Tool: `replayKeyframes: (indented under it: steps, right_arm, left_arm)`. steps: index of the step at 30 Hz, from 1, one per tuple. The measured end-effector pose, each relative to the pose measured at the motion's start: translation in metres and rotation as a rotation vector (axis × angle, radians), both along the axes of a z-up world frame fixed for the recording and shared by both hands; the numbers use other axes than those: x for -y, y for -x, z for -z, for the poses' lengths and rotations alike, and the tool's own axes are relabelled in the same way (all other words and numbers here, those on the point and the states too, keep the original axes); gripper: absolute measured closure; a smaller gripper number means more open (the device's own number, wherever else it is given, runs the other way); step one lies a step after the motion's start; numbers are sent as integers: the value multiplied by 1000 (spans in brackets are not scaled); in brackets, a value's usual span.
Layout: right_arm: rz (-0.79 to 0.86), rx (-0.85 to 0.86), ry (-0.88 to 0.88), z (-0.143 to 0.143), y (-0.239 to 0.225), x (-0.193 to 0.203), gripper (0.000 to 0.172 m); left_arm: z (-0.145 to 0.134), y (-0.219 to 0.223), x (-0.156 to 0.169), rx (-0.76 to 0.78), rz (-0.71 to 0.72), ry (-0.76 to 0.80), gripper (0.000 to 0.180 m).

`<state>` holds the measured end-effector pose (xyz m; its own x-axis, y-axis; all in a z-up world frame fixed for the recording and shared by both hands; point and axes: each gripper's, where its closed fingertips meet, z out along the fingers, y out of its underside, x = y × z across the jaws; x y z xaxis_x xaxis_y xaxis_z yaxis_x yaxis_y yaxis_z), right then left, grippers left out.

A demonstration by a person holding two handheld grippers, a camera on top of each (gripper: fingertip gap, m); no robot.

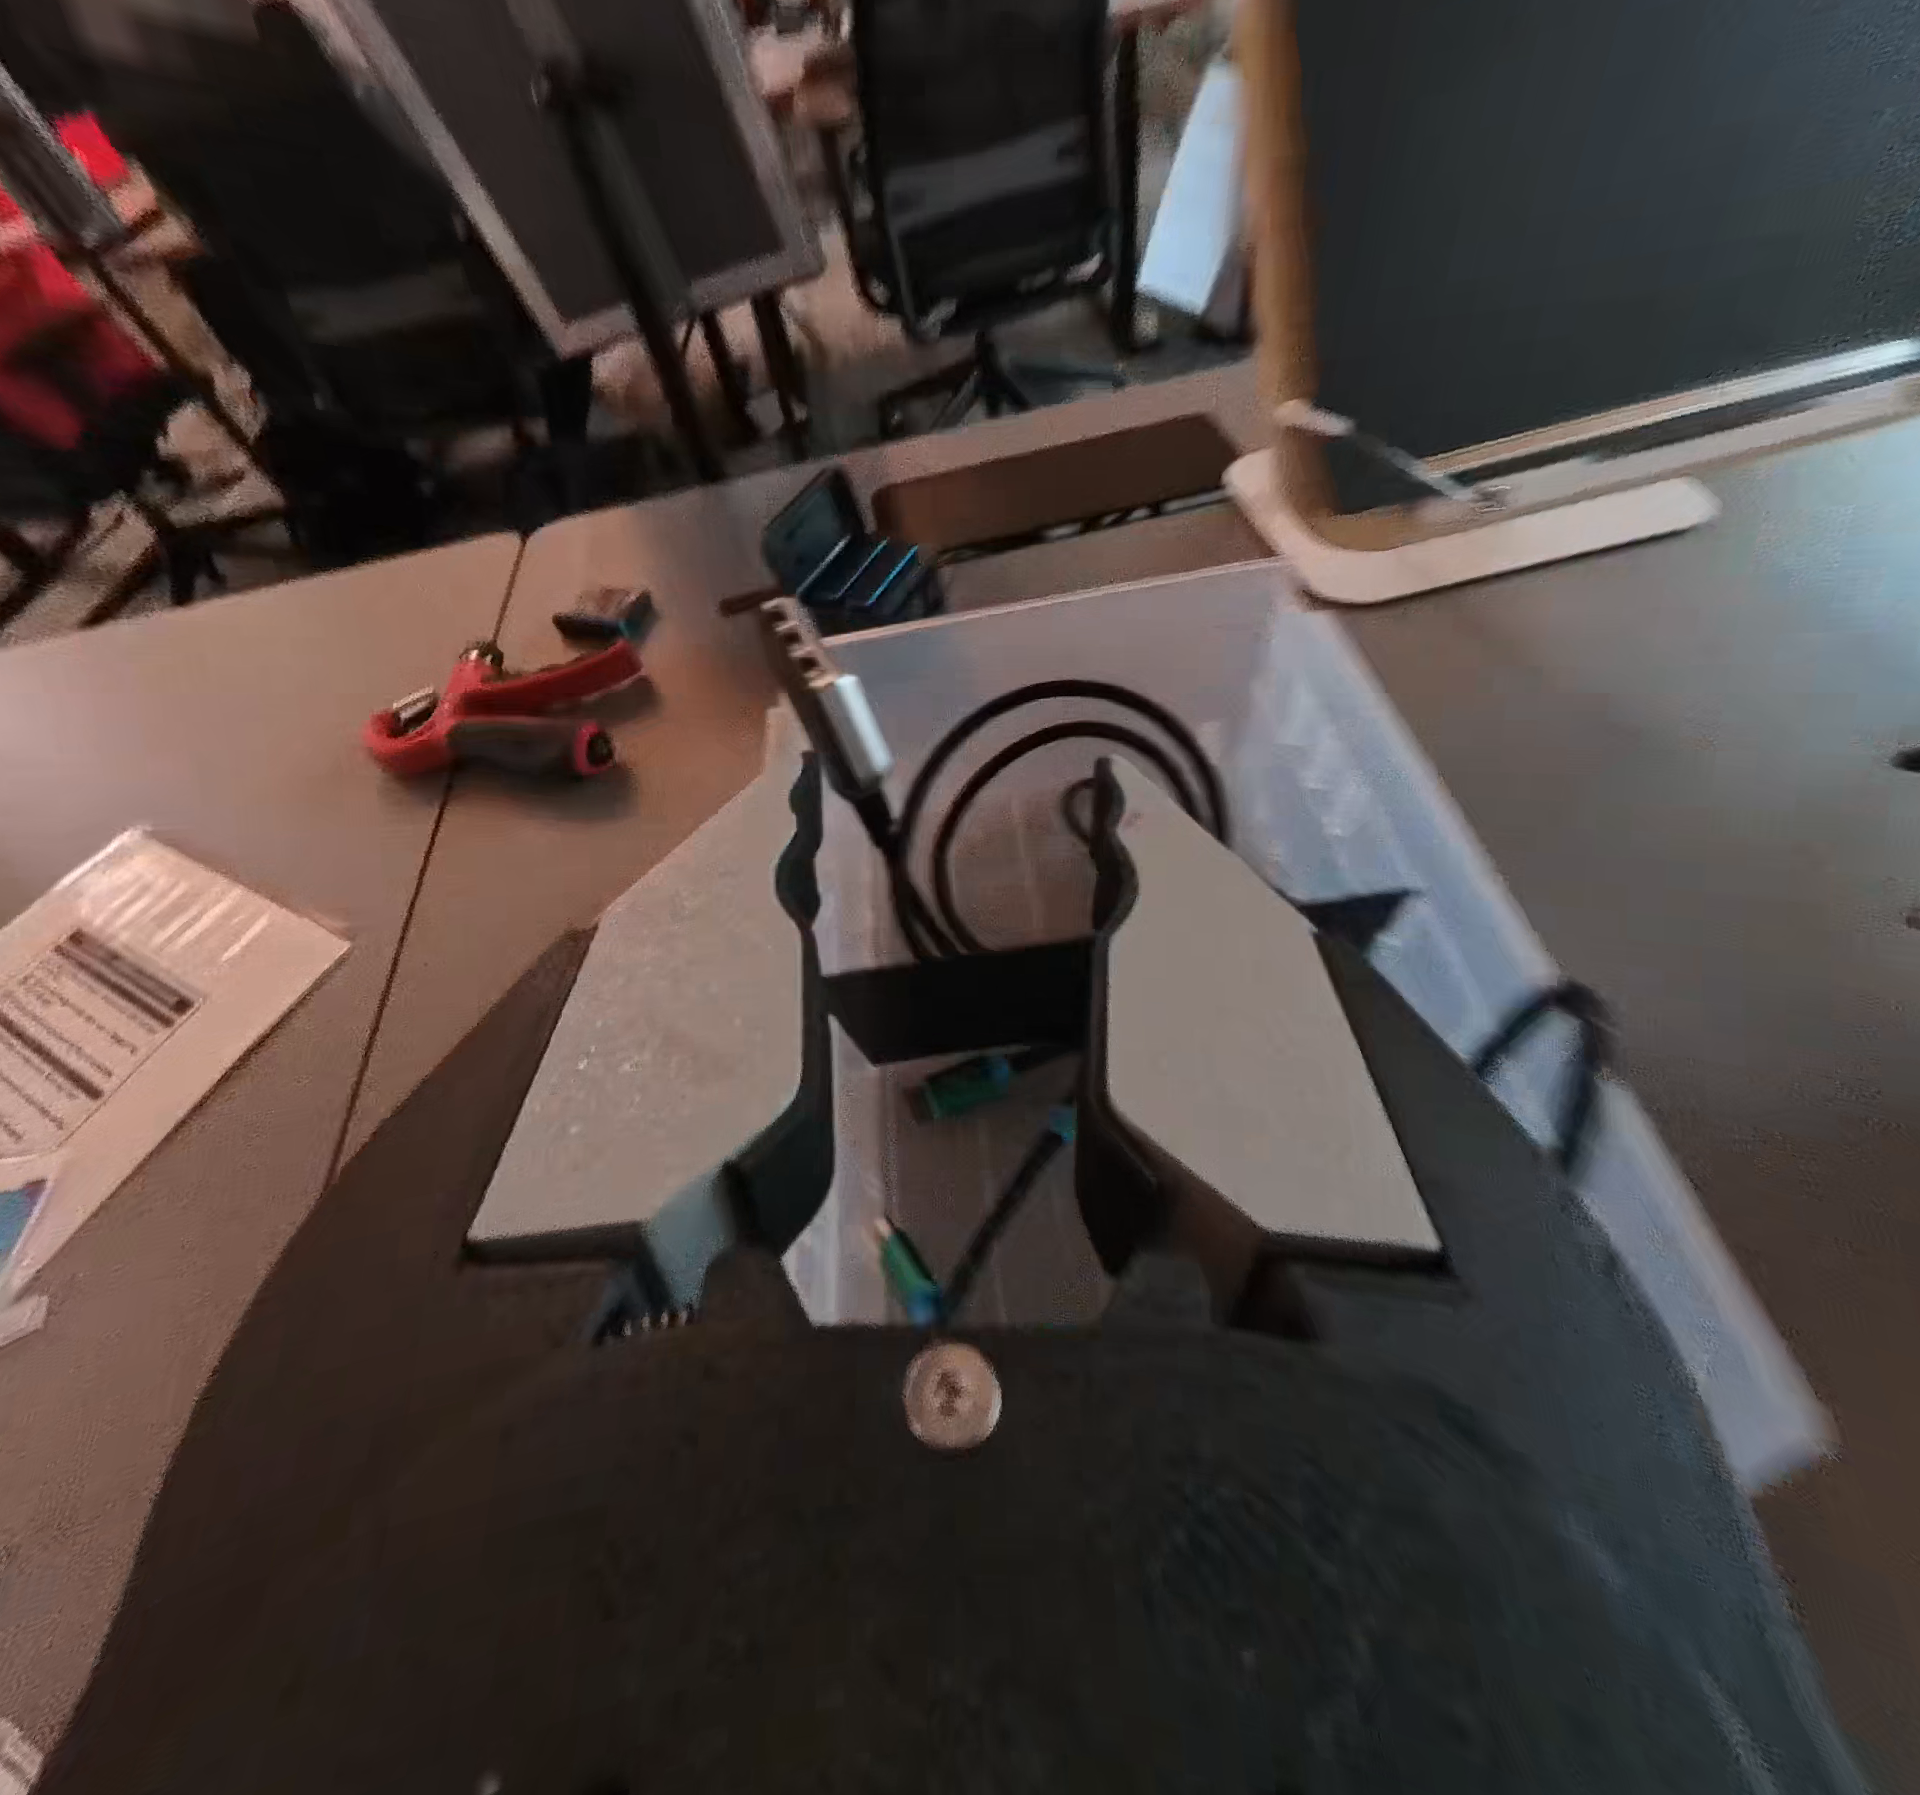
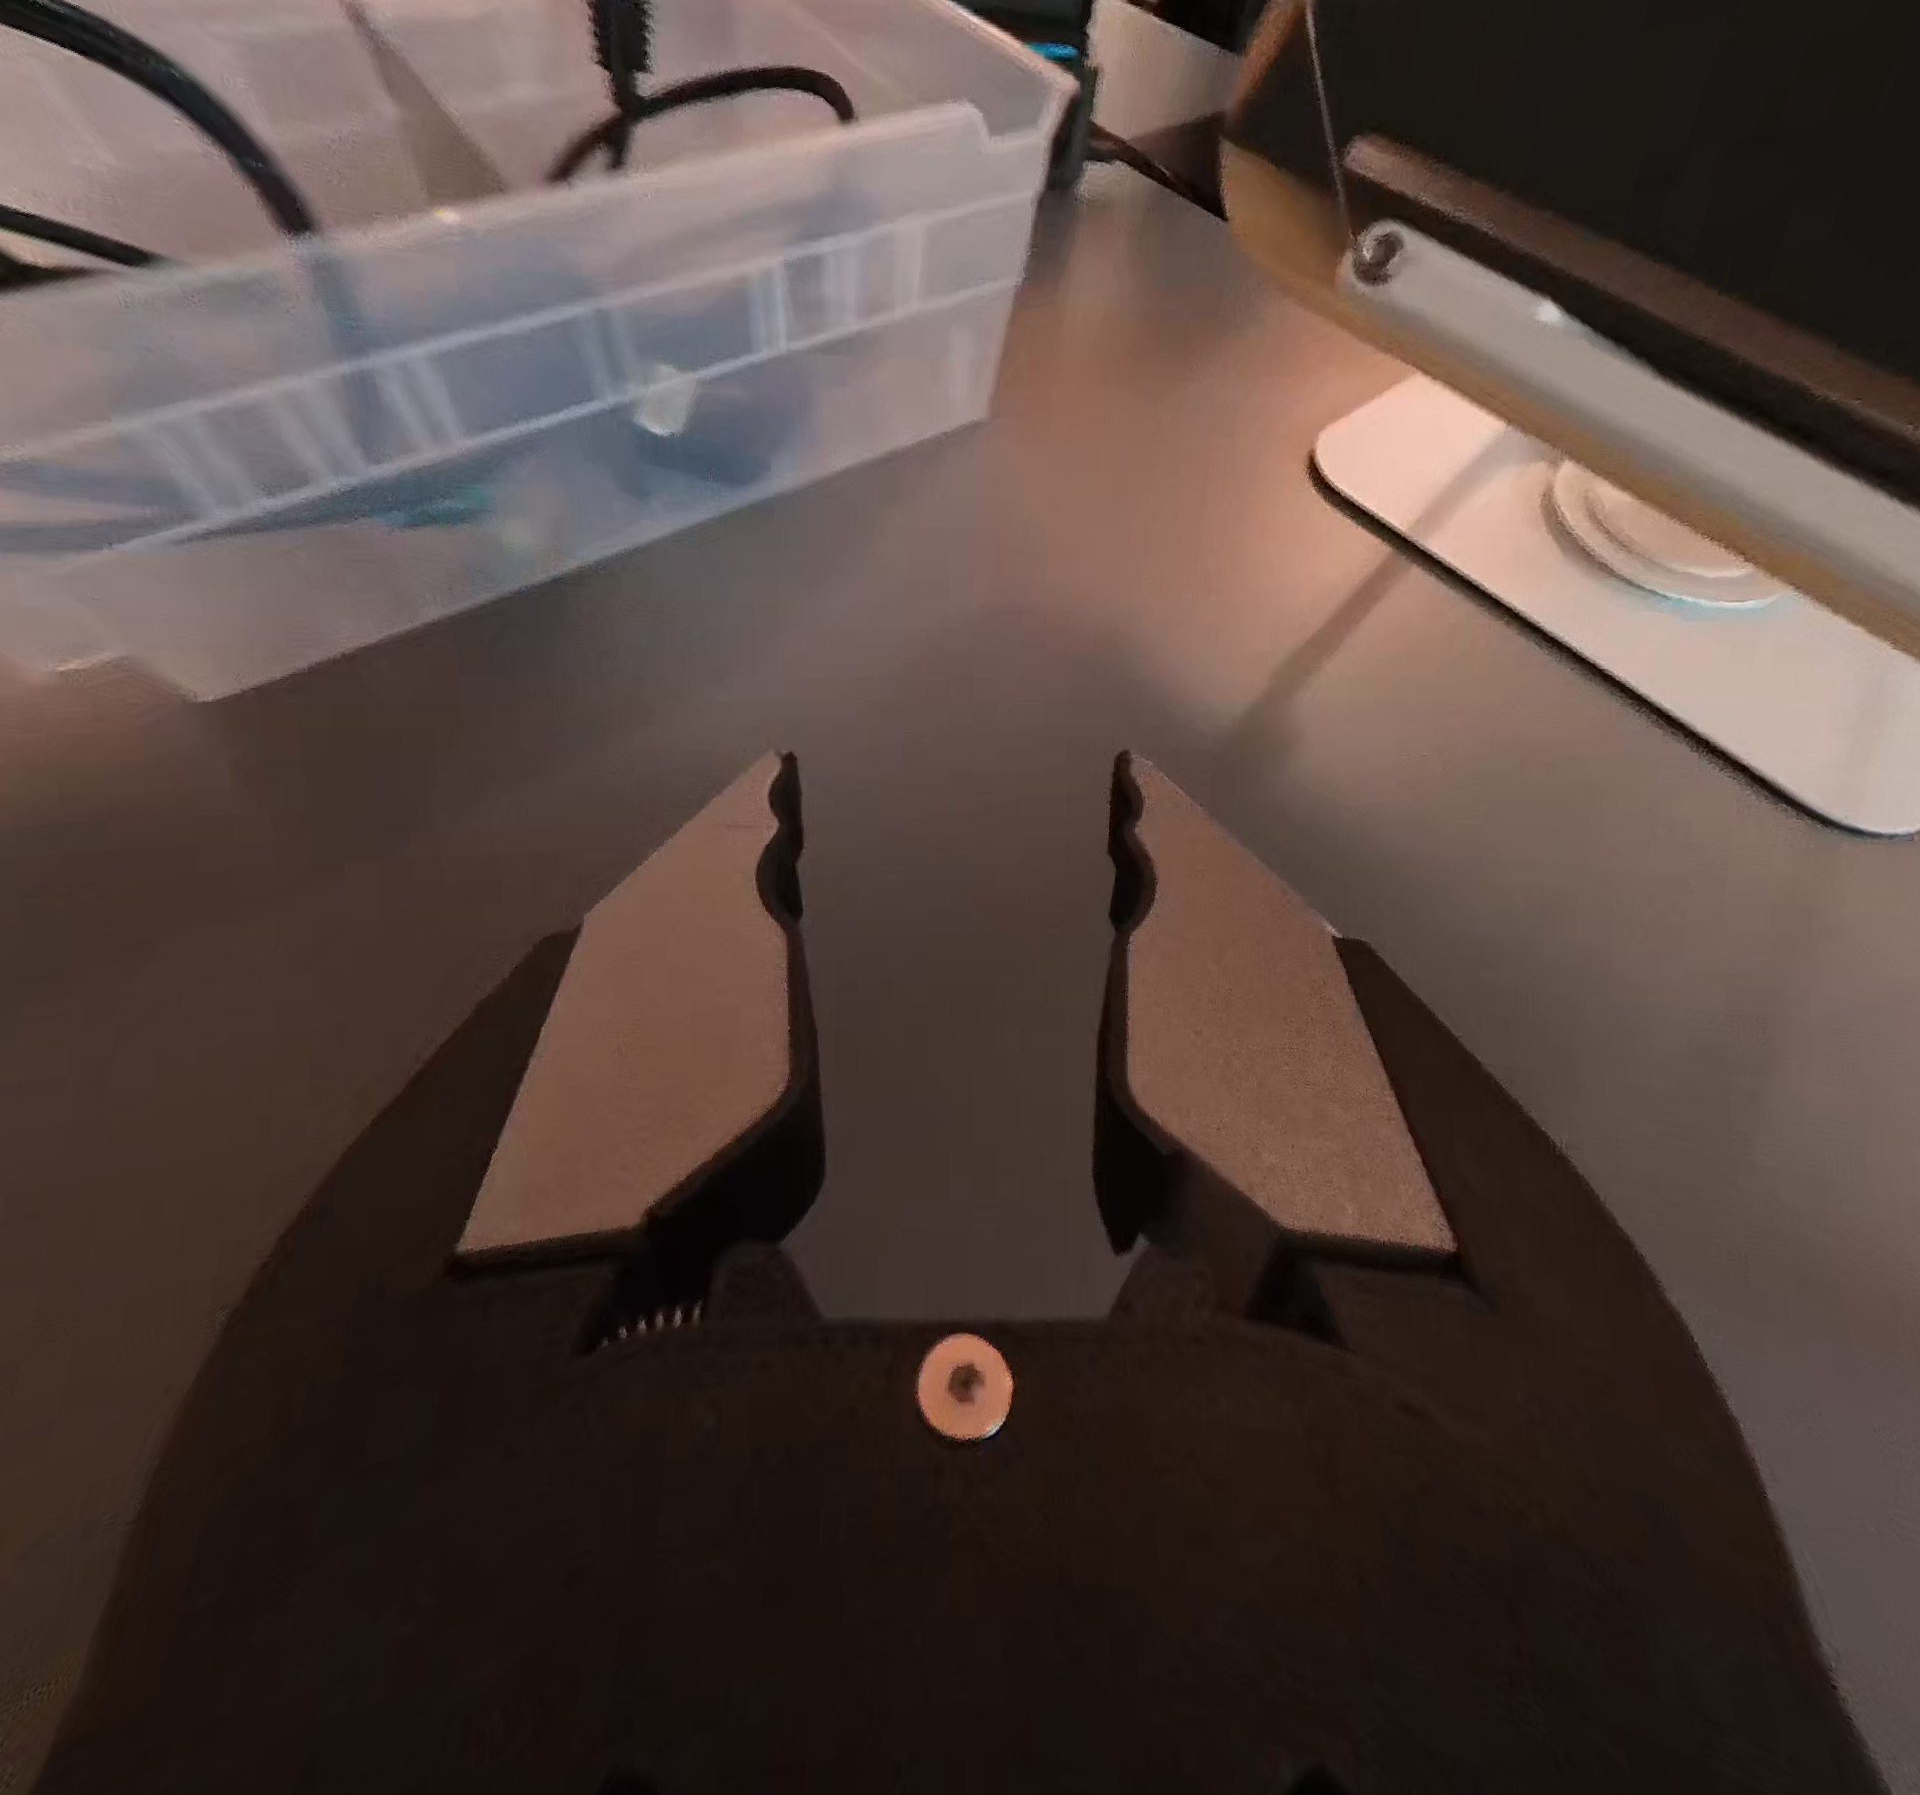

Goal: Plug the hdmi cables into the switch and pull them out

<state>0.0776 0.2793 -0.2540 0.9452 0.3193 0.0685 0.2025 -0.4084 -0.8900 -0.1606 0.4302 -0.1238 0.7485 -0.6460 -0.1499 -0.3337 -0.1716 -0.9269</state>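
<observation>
R gripper [image 2: 954, 769] hangs over bare dark desk [image 2: 935, 623], jaws apart w/ nothing between them. L gripper [image 1: 951, 774] is likewise spread and holding nothing, poised over the clear plastic bin [image 1: 1382, 810] where a coiled black cable [image 1: 1049, 706] lies, its silver plug [image 1: 857, 719] propped at the bin's far-left rim. Beyond the bin sits the black switch [image 1: 831, 540] (blue-edged ports), w/ red pliers [image 1: 499, 706] off to the left.
</observation>
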Motion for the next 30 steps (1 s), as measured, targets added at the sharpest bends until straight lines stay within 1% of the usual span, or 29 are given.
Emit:
replayKeyframes:
  steps: [3,6,8,9,11,13,15,18,20,21,22,23,25,28,30]
  right_arm:
    - [-12,-33,57,20,-2,-5,113]
    - [1,-21,62,25,-12,1,113]
    - [8,-61,41,20,-14,3,115]
    - [13,-80,42,20,-15,4,116]
    - [19,-100,49,20,-16,5,117]
    - [28,-86,43,19,-17,6,119]
    - [36,-69,33,19,-19,6,120]
    - [44,-59,19,17,-20,5,122]
    - [61,-56,5,15,-23,5,123]
    - [73,-54,-10,13,-26,5,123]
    - [84,-55,-22,11,-29,5,123]
    - [100,-56,-33,10,-33,5,123]
    - [136,-59,-63,4,-44,5,123]
    - [191,-69,-114,-8,-63,8,121]
    - [244,-79,-147,-17,-80,10,120]
  left_arm:
    - [22,-10,-52,-61,-46,70,130]
    - [56,-18,-89,-176,-86,148,131]
    - [76,-21,-103,-242,-94,185,142]
    - [81,-23,-107,-259,-87,195,151]
    - [75,-25,-108,-275,-80,170,154]
    - [48,-30,-100,-261,-61,70,158]
    - [8,-36,-85,-250,-45,-78,159]
    - [-64,-46,-53,-229,-34,-342,161]
    - [-111,-61,-20,-225,13,-559,162]
    - [-129,-72,2,-228,58,-659,162]
    - [-141,-83,23,-243,96,-746,163]
    - [-147,-96,44,-273,133,-830,163]
    - [-147,-123,90,-351,220,-993,162]
    - [-120,-163,147,-470,334,-1158,162]
    - [-96,-190,172,-527,401,-1210,162]
